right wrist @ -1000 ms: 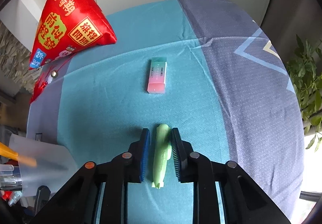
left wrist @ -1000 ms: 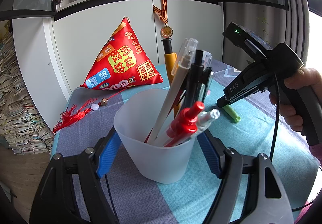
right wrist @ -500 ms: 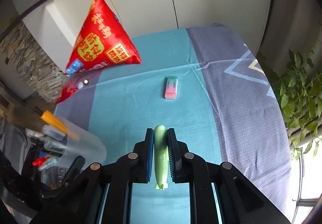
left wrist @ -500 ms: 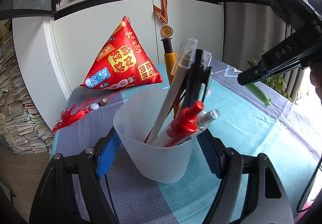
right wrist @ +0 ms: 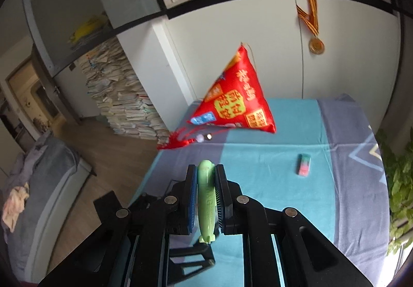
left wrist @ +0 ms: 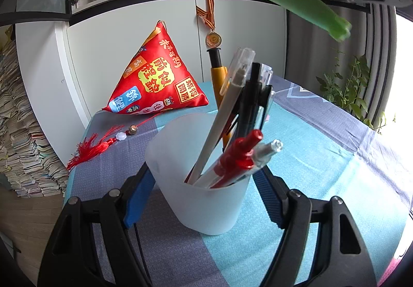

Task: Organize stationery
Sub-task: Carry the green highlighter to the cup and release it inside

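Here, in the left wrist view, the left gripper (left wrist: 204,183) has its two blue pads against the sides of a frosted plastic cup (left wrist: 201,199), so it is clamped on the cup. The cup stands upright on the table (left wrist: 322,163), which is covered with a cloth of teal and grey fields. Several pens (left wrist: 240,132) stand in the cup and lean toward the right. Behind the cup, near the far edge of the table, a red triangular cushion (left wrist: 157,80) sits with its red tassel (left wrist: 95,147) lying toward the left edge. At the top right of this view the right gripper appears from below, blurred, with a green highlighter (left wrist: 296,5) in it, above the cup and not touching it.

In the right wrist view, the right gripper (right wrist: 206,183) is closed on the green highlighter (right wrist: 205,199); the pads press both its sides and it is up in the air, off the table (right wrist: 284,183). A small pink and green eraser (right wrist: 303,164) lies flat on the teal field toward the right, well apart from the cushion (right wrist: 232,103). A medal (right wrist: 316,45) hangs on the white cabinet (right wrist: 219,34) behind.
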Tool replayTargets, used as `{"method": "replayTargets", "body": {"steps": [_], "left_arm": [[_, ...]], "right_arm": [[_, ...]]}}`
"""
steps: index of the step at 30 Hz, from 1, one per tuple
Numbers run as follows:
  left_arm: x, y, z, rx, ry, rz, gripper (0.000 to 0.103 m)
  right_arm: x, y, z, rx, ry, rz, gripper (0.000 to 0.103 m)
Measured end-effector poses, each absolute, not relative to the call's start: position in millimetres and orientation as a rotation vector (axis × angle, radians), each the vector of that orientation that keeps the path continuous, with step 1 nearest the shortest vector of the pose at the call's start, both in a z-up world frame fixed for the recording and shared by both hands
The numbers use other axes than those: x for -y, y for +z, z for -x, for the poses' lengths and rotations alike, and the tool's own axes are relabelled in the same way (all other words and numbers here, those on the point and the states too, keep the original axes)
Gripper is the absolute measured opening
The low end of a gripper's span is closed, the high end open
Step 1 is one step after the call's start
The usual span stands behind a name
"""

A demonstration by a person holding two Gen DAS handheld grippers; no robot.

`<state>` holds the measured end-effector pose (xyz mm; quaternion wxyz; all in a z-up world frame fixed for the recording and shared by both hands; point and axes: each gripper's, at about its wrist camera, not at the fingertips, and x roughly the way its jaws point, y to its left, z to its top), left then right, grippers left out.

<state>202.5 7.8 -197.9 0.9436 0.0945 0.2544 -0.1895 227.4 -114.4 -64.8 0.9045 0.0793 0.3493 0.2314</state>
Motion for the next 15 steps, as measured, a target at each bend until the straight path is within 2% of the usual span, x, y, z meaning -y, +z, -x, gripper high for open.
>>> {"method": "replayTargets", "body": {"steps": [15], "left_arm": [[-6, -197, -202, -0.518, -0.386, -0.194, 0.075]], "right_arm": [[78, -89, -251, -0.726, 0.59, -0.095, 0.015]]}}
